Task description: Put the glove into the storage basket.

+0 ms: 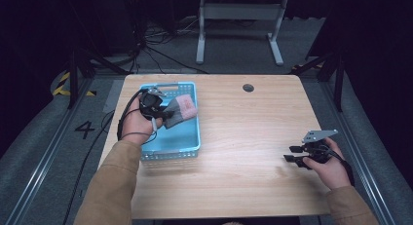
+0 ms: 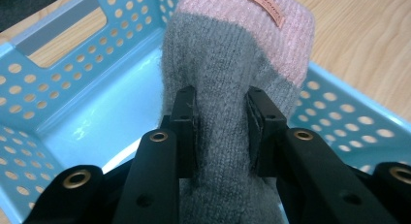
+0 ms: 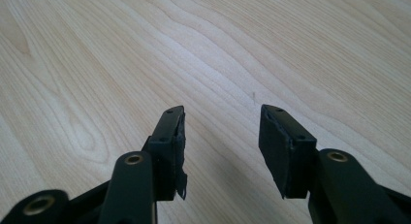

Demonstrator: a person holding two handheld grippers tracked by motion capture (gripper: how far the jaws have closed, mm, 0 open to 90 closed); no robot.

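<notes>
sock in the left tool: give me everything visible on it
Knitted sock, fuzzy wool-like yarn: grey body, pink band at the far end with a small orange-brown label stitched on it. The left tool pinches the grey part between its two pads, bunching it. It hangs over the blue perforated basket, pink end toward the basket's right wall; whether it touches the basket is unclear.

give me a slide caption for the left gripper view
Left gripper fingers clamp a grey-and-pink sock above the blue perforated basket.
</notes>
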